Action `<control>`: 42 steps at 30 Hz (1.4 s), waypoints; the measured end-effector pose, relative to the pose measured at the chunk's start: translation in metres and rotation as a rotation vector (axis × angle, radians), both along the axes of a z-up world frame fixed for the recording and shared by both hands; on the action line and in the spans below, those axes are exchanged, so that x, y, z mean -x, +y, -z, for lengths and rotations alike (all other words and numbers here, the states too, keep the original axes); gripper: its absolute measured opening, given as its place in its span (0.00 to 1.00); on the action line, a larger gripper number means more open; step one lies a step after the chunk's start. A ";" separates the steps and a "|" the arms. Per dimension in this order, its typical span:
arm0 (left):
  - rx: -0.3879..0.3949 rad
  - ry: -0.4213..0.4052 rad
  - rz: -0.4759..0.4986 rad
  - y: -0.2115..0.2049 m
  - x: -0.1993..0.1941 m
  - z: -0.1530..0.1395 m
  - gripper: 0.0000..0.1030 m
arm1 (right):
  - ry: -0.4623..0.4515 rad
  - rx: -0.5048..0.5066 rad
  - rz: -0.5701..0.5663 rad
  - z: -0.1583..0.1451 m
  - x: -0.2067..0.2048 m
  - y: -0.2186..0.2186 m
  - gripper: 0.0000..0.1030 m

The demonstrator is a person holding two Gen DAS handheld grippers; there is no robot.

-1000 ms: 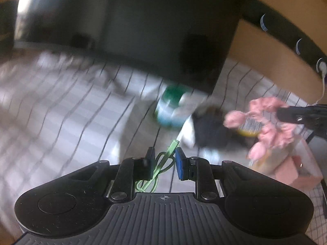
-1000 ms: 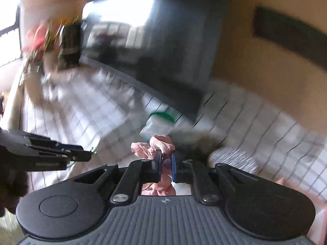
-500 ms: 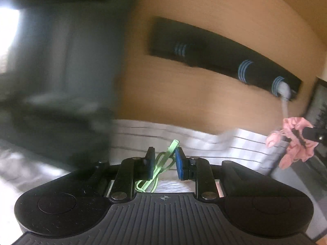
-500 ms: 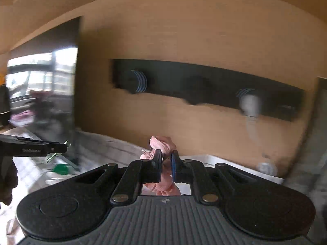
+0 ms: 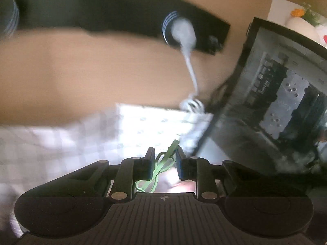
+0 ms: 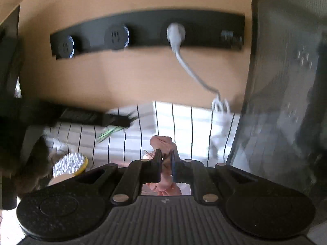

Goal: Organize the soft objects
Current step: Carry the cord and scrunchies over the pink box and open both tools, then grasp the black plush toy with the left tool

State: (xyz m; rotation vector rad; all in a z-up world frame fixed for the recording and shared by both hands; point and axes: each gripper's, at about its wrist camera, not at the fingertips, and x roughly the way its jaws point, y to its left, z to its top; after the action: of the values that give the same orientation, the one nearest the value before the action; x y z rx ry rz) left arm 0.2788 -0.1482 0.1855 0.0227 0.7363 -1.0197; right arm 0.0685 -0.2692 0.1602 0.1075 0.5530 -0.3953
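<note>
My left gripper (image 5: 164, 156) is shut on a thin green hair tie (image 5: 161, 167) that loops down between its fingers. It is held above the white gridded cloth (image 5: 61, 143). My right gripper (image 6: 165, 157) is shut on a pink scrunchie (image 6: 163, 143), which bulges above and below the pads. In the right wrist view the left gripper (image 6: 122, 122) shows at the left with the green hair tie (image 6: 108, 132) hanging from it, blurred.
A black socket strip (image 6: 147, 34) with a white plug and cable (image 6: 184, 61) is on the tan wall. A dark glass-sided case (image 5: 276, 102) stands at the right. A round brush with a yellow rim (image 6: 69, 164) lies at the lower left.
Both grippers have swung right, from the table with the black monitor toward the wall strip and the dark case. Both stay shut on their items.
</note>
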 end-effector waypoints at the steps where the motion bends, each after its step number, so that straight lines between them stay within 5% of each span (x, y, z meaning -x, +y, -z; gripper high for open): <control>1: -0.038 0.057 0.009 -0.009 -0.003 0.009 0.25 | 0.016 -0.004 -0.002 0.007 0.002 0.002 0.22; 2: -0.098 0.085 0.006 -0.018 -0.005 0.019 0.24 | 0.033 -0.005 0.001 0.015 0.003 0.004 0.38; 5: -0.208 0.023 -0.001 -0.030 0.005 0.044 0.24 | 0.054 0.020 -0.005 0.034 0.017 0.017 0.58; 14: -0.054 0.108 -0.066 0.015 0.008 0.042 0.24 | 0.119 -0.020 -0.043 0.066 0.043 0.040 0.60; 20: 0.047 -0.045 -0.173 0.108 0.065 0.046 0.24 | 0.122 -0.010 -0.089 0.065 0.047 0.062 0.63; 25: -0.038 -0.095 -0.358 0.182 0.089 0.076 0.24 | 0.157 -0.063 -0.155 0.069 0.045 0.087 0.66; 32: -0.067 0.033 -0.660 0.282 0.083 0.101 0.24 | 0.193 0.011 -0.328 0.068 0.004 0.155 0.66; 42: 0.029 0.041 -0.682 0.299 0.037 0.084 0.24 | 0.230 0.177 -0.509 0.077 -0.019 0.239 0.66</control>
State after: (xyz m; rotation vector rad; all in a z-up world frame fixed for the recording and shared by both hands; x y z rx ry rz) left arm 0.2421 0.1508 0.1016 -0.2600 0.6946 -0.3787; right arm 0.0879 -0.0302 0.0831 -0.2501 0.7442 0.0428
